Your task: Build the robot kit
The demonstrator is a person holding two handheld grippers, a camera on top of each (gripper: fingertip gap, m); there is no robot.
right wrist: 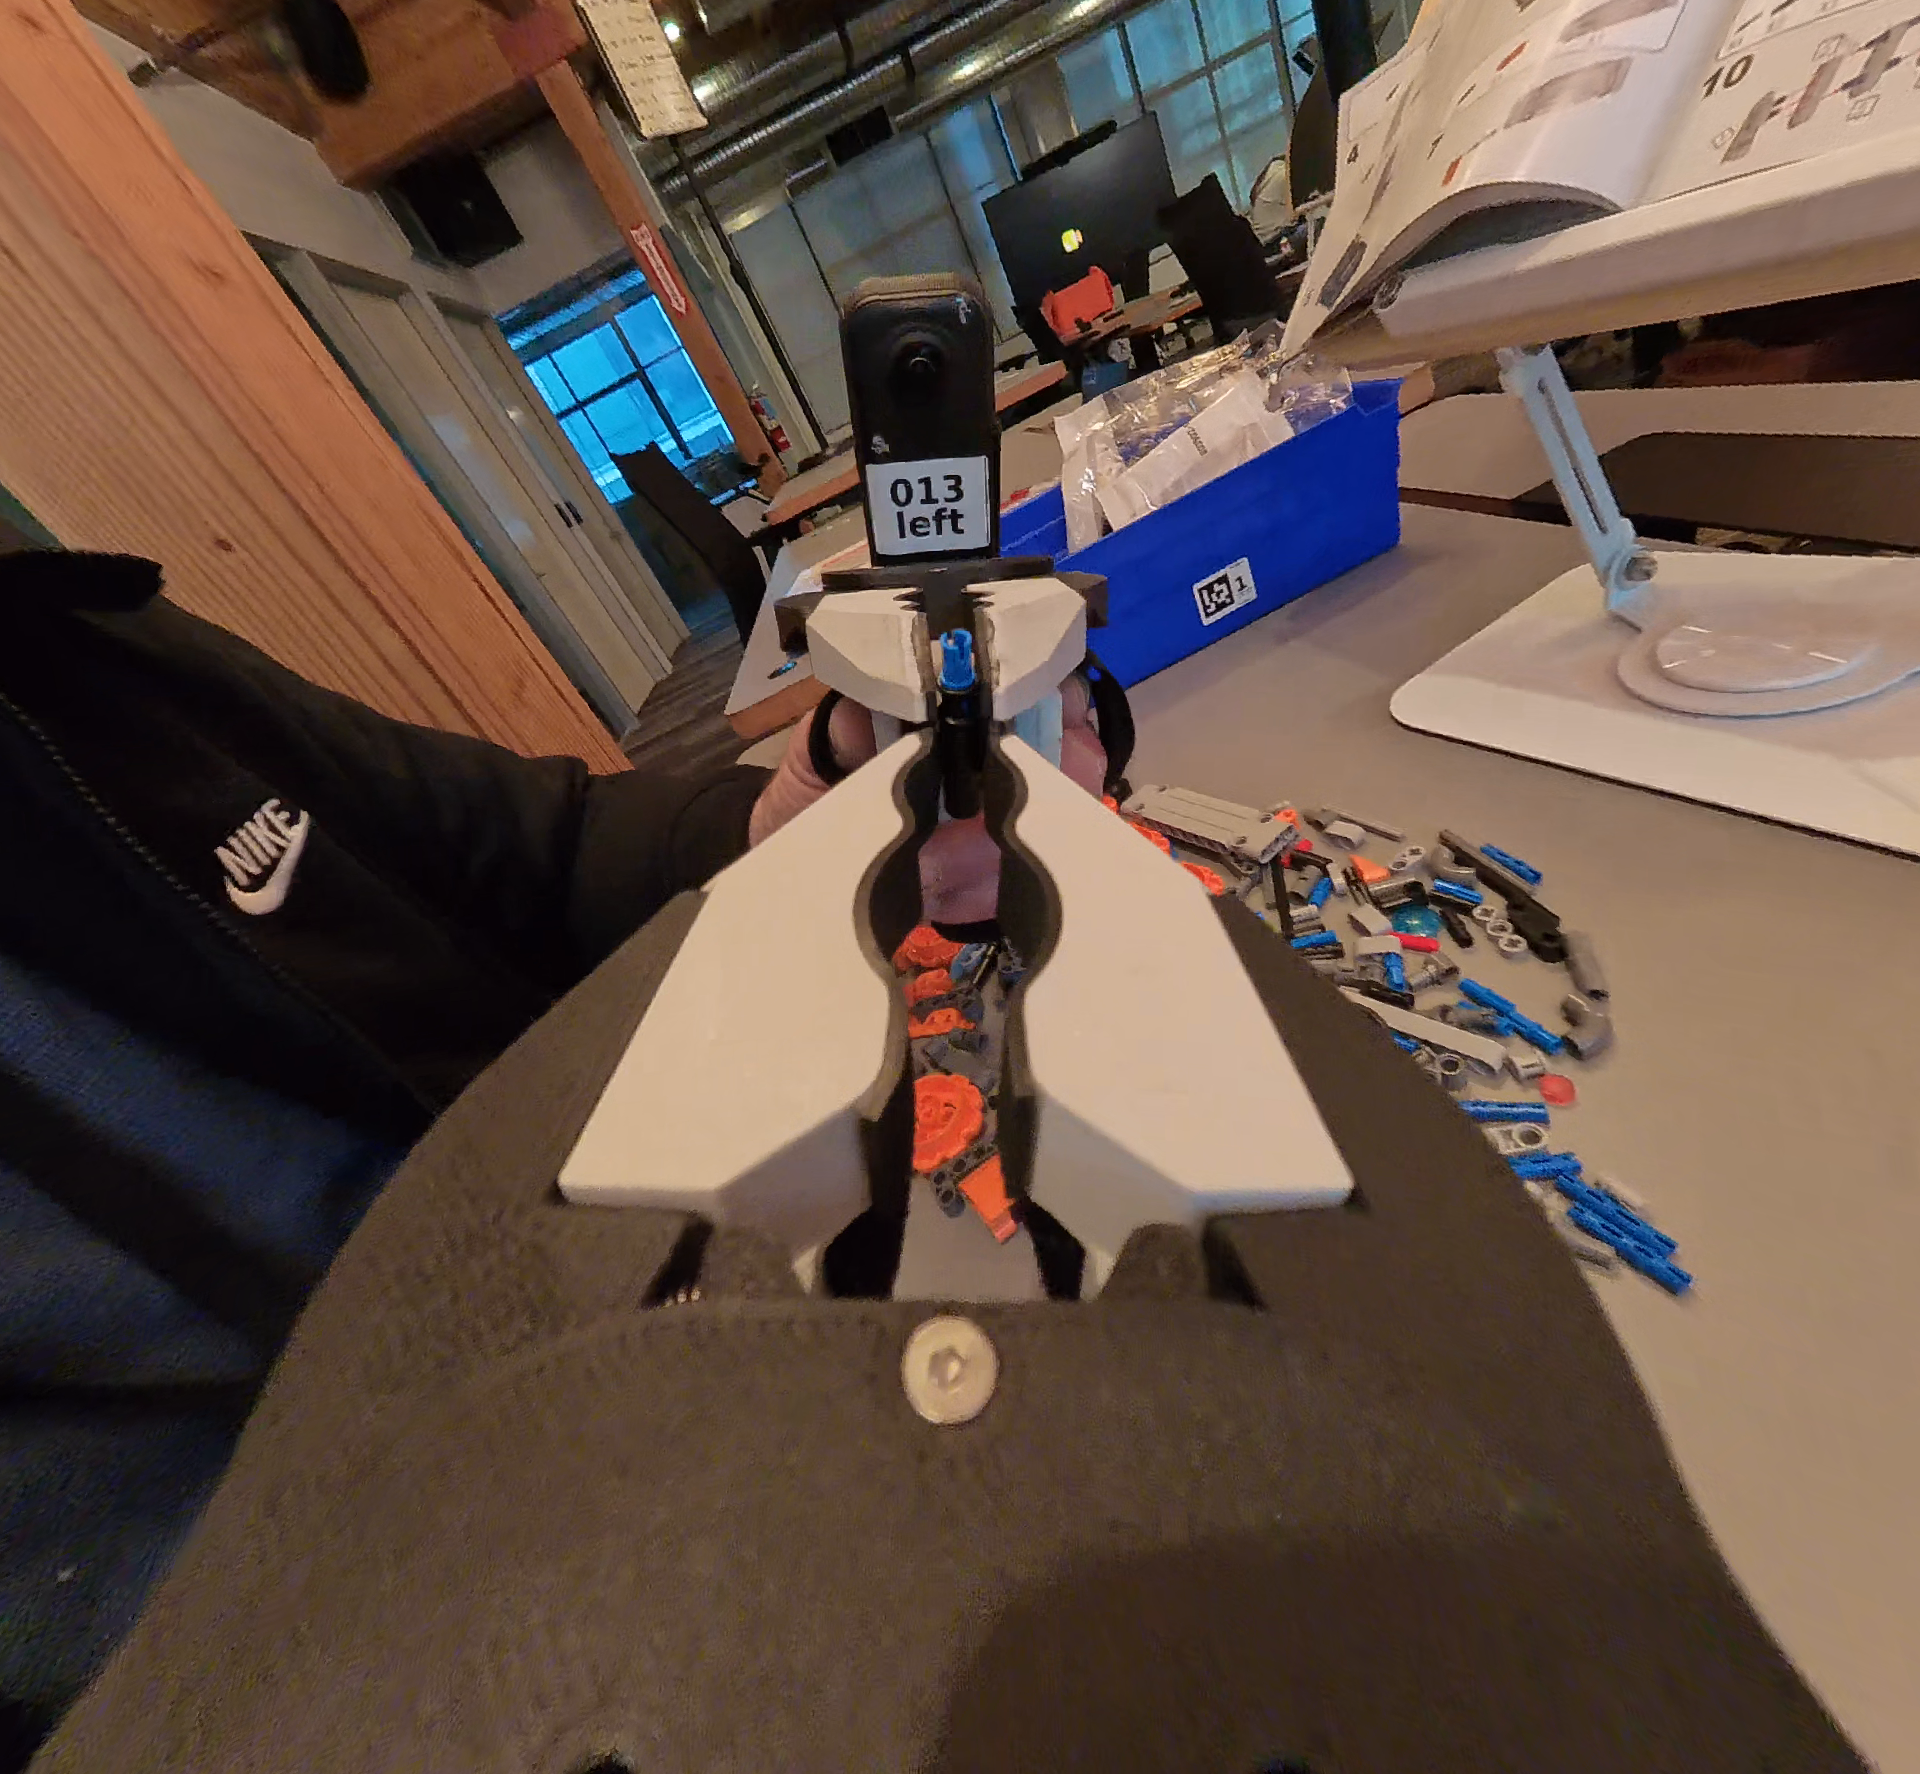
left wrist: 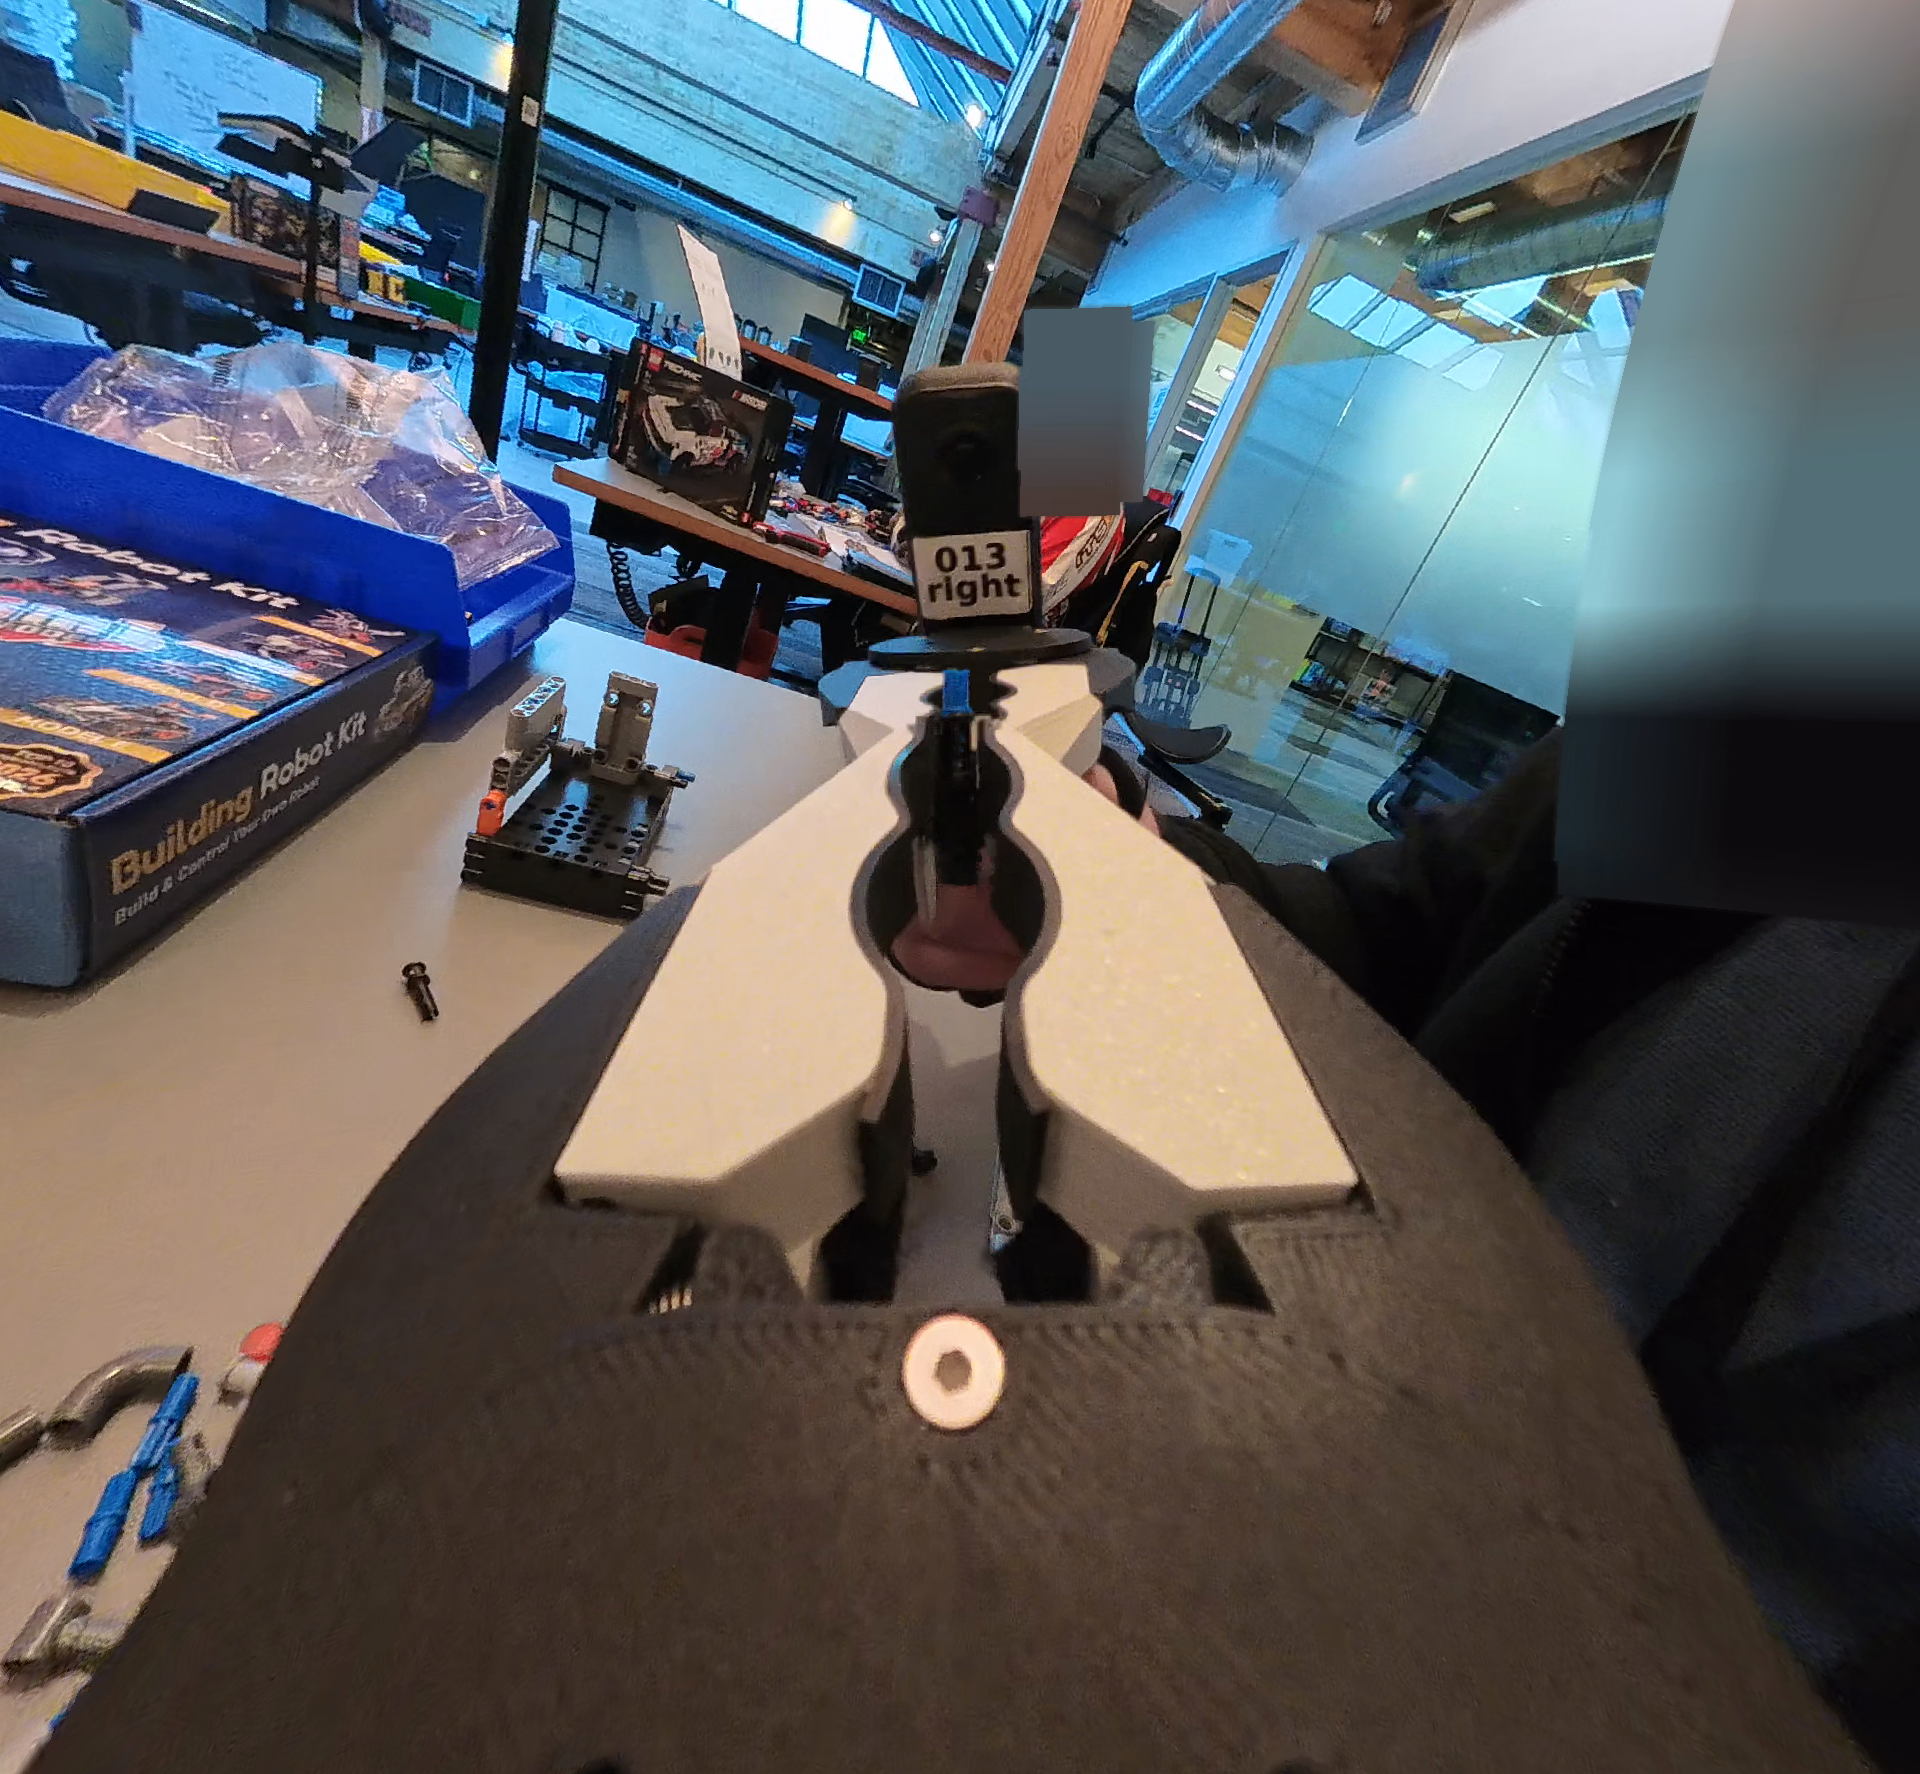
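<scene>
Both grippers tip to tip over table. Left gripper and right gripper each pinch same black beam, blue pin sticking out top. Judging: tiny, light, rigid, slick plastic; grab mid-beam, not pin. Loose parts pile below right.

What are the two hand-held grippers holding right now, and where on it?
Both pinch one small black piece with a blue pin: right hand-held gripper on its black body, left hand-held gripper opposite.

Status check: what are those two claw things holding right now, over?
Left gripper and right gripper meet tip to tip, shut on one black piece with a blue pin. Loose parts pile below.
</scene>
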